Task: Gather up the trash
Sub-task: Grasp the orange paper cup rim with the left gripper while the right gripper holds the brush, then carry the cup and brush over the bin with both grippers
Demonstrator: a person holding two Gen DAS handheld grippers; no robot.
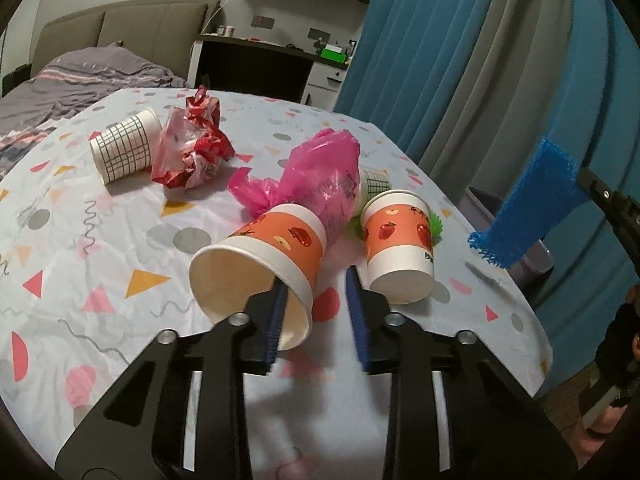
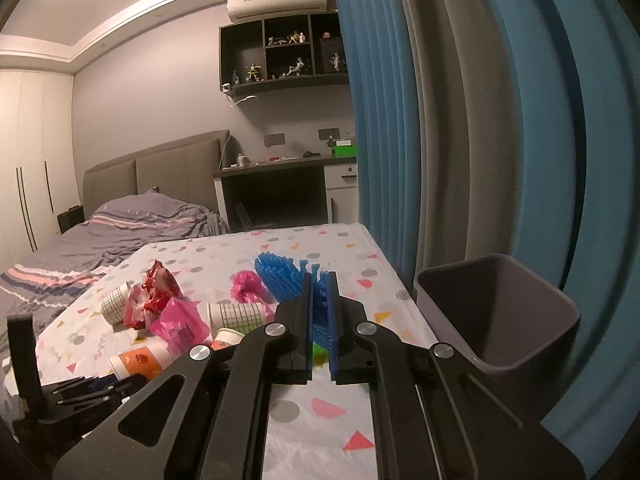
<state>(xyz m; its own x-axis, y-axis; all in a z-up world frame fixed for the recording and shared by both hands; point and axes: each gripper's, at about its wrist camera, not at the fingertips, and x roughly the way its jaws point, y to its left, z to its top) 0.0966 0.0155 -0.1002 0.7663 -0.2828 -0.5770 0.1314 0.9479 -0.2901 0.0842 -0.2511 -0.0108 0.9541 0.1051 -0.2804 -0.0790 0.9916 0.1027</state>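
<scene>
- beside the purple bin (image 2: 500, 320), which is standing just off the bench (image 1: 100, 260) edge, the right hand-held gripper (image 2: 320, 292) is pinching a blue bristly mat (image 2: 280, 276): soft, floppy and light, drooping from the clamped edge.
- nearer than the bin, the left hand-held gripper (image 1: 316, 284) is straddling the rim of a tipped orange paper cup (image 1: 260, 272), one pad inside the mouth and one outside; the jaws are narrowed, though i cannot tell whether they are pressing yet.
- that cup is looking thin-walled, light and easily crushed, so a gentle rim pinch seems best.
- between it and the bin, a second orange cup (image 1: 400, 248) is sitting upside down.
- farther from the bin, a pink plastic bag (image 1: 316, 176), a crumpled red wrapper (image 1: 192, 148) and a grid-print cup (image 1: 124, 148) are lying limp, crinkly and slippery-looking.
</scene>
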